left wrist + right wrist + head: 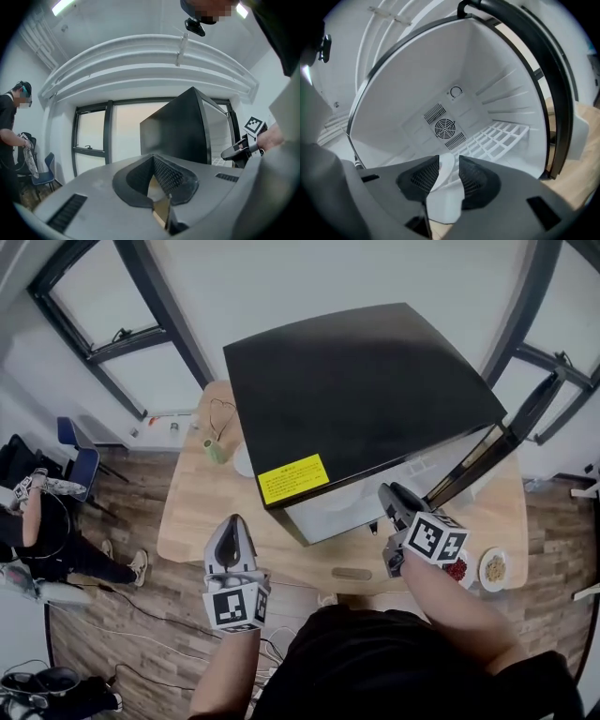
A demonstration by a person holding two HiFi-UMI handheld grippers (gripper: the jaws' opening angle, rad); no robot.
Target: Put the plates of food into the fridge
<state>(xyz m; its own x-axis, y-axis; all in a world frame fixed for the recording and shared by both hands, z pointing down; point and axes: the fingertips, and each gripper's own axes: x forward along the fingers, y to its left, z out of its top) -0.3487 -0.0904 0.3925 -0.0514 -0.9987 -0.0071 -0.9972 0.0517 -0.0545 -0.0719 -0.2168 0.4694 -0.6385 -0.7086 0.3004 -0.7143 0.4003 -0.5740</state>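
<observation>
Fridge (pixel 366 381) stands open, upper centre. Right gripper (pixel 389 495) jaws wide apart, empty, facing its shelf (pixel 501 138). Left gripper (pixel 232 526) jaws together, empty. Plates of food (pixel 494 568) lower right on table (pixel 187 512). Best to grip a rim and keep it level.

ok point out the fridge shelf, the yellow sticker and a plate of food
fridge shelf (pixel 501 136), right gripper view, white grid bar
yellow sticker (pixel 293 478), head view, its middle
plate of food (pixel 494 586), head view, near rim
</observation>
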